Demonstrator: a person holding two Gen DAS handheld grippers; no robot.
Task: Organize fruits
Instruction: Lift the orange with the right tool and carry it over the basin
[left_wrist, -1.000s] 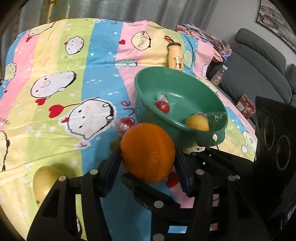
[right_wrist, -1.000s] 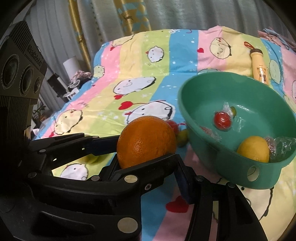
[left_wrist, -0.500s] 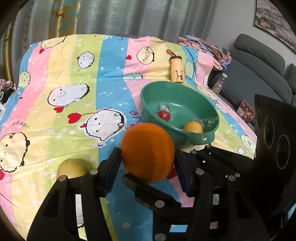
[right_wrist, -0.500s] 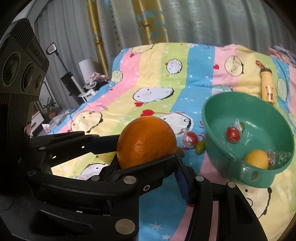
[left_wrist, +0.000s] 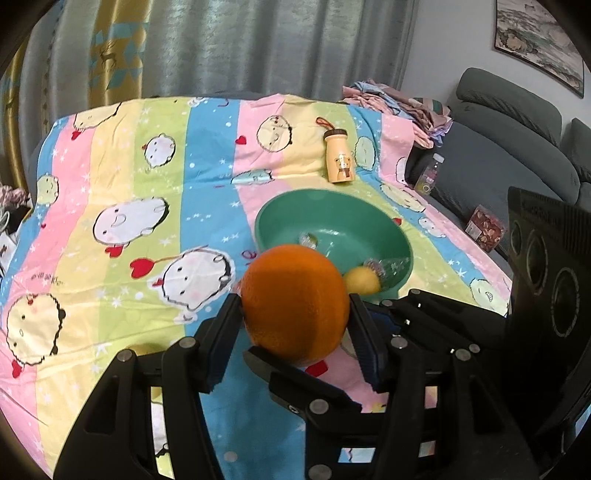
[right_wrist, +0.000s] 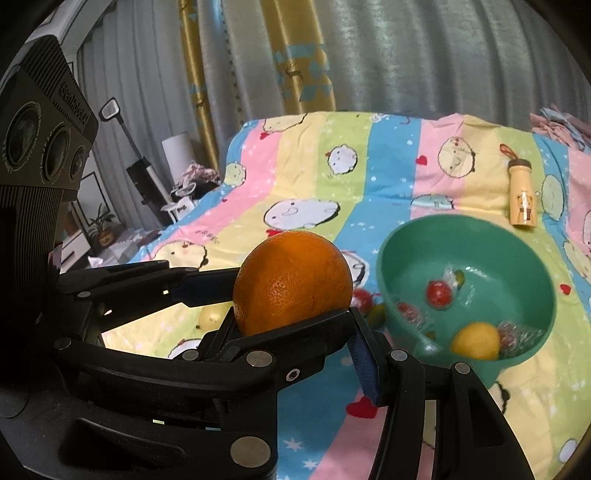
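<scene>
One large orange (left_wrist: 295, 302) (right_wrist: 291, 284) is held up above the striped cartoon bedsheet (left_wrist: 122, 177). My left gripper (left_wrist: 295, 332) is shut on its sides, and my right gripper (right_wrist: 293, 328) is shut on it too, crossing from the right. Beyond it, the green bowl (left_wrist: 280, 210) (right_wrist: 391, 251) holds a lemon (left_wrist: 362, 280) (right_wrist: 476, 339), a red wrapped fruit (right_wrist: 439, 293) and other wrapped pieces. A red wrapped fruit (right_wrist: 360, 299) and a small green fruit (right_wrist: 375, 314) lie on the sheet by the bowl's left wall. A yellow-green fruit (right_wrist: 212, 315) (left_wrist: 144, 349) lies nearer, partly hidden by fingers.
A small yellow bottle (left_wrist: 339, 157) (right_wrist: 521, 201) lies on the sheet behind the bowl. A grey sofa (left_wrist: 517, 147) with folded clothes stands to the right of the bed. Curtains (right_wrist: 369, 55) hang behind, and a lamp and small furniture stand at the left.
Both grippers have risen and drawn back with the orange still held. The bowl and the sheet now look smaller and farther off.
</scene>
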